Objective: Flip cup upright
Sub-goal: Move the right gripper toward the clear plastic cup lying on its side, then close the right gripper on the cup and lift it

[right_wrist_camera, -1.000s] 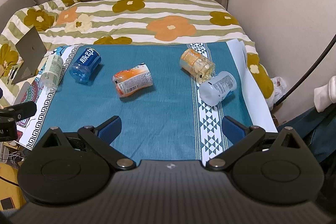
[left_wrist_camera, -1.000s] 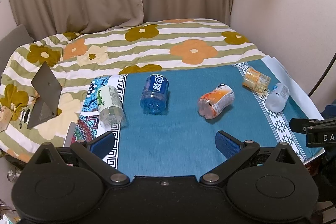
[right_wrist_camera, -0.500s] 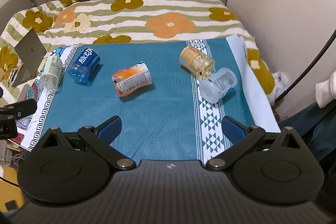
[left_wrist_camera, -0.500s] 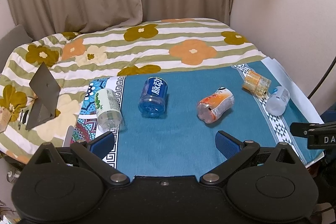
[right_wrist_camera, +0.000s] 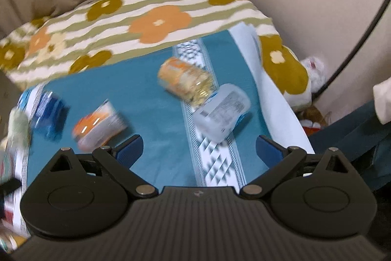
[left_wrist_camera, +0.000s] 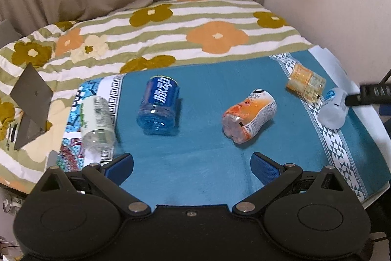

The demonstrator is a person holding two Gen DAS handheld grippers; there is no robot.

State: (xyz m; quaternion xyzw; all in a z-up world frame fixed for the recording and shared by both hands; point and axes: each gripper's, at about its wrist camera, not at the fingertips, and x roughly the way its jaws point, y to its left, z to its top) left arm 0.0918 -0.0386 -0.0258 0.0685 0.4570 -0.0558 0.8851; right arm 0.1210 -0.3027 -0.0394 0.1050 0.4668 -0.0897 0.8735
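Several cut-bottle cups lie on their sides on a teal cloth (left_wrist_camera: 207, 138): a green-labelled clear one (left_wrist_camera: 97, 124), a blue one (left_wrist_camera: 158, 104), an orange-and-white one (left_wrist_camera: 249, 116), a yellow one (left_wrist_camera: 305, 83) and a frosted white one (left_wrist_camera: 333, 109). My left gripper (left_wrist_camera: 191, 166) is open and empty above the cloth's near edge. My right gripper (right_wrist_camera: 199, 148) is open and empty, just short of the white cup (right_wrist_camera: 222, 111), with the yellow cup (right_wrist_camera: 188, 81) behind it. The right view is blurred.
A flowered striped blanket (left_wrist_camera: 195, 28) covers the bed behind the cloth. A grey folding stand (left_wrist_camera: 30, 99) sits on the left. Curtains and a wall close the back and right. A black cable (right_wrist_camera: 354, 40) hangs at the right.
My right gripper has moved forward and swung right toward the white cup. My left gripper has moved slightly forward. The cups have not moved.
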